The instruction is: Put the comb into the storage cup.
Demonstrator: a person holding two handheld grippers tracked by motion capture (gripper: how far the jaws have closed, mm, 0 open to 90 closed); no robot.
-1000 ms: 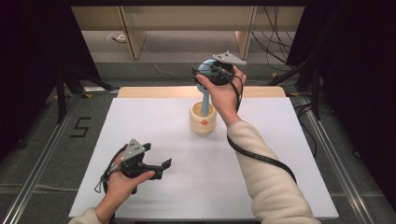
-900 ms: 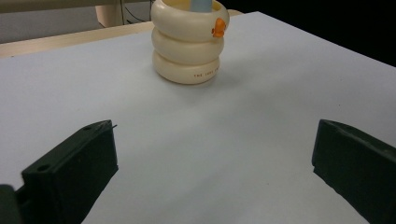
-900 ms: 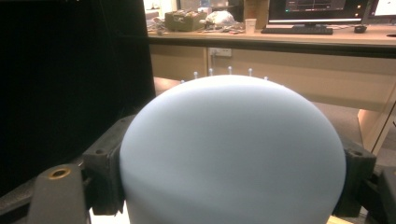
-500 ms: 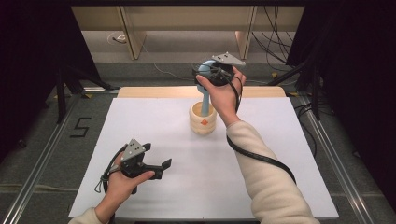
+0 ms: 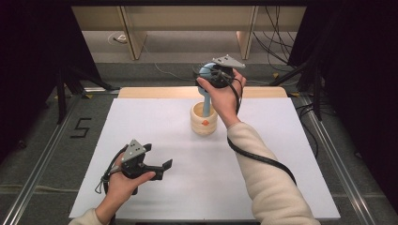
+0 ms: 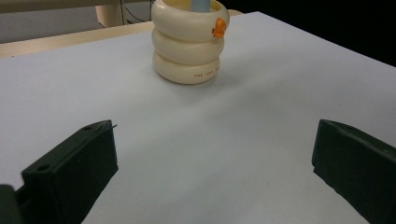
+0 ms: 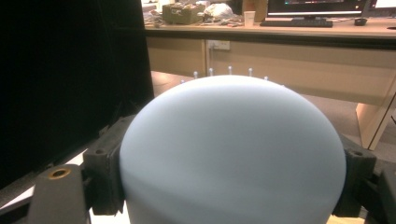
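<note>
Nearest the person's side of the white table (image 5: 281, 187), the left gripper (image 5: 157, 168) rests low over the board in the left hand (image 5: 119, 185), its two black jaws spread wide with nothing but bare surface between them; the left gripper view shows that gap plainly. Well beyond it, toward the middle of the far half of the table, stands a cream ringed holder (image 5: 203, 121) with a small orange mark (image 6: 218, 28) on its side. Rising out of the holder is a pale blue brush (image 5: 206, 96), its handle upright inside the cup. Above the holder, the right hand (image 5: 225, 96) holds the right gripper (image 5: 209, 75) around the brush's rounded blue head (image 7: 233, 154), the jaws pressed against either side of it, fairly wide because the head is broad. Farther off, past the table's wooden edge, are desk legs (image 5: 133, 35) and loose cables (image 5: 277, 28) on the floor.
</note>
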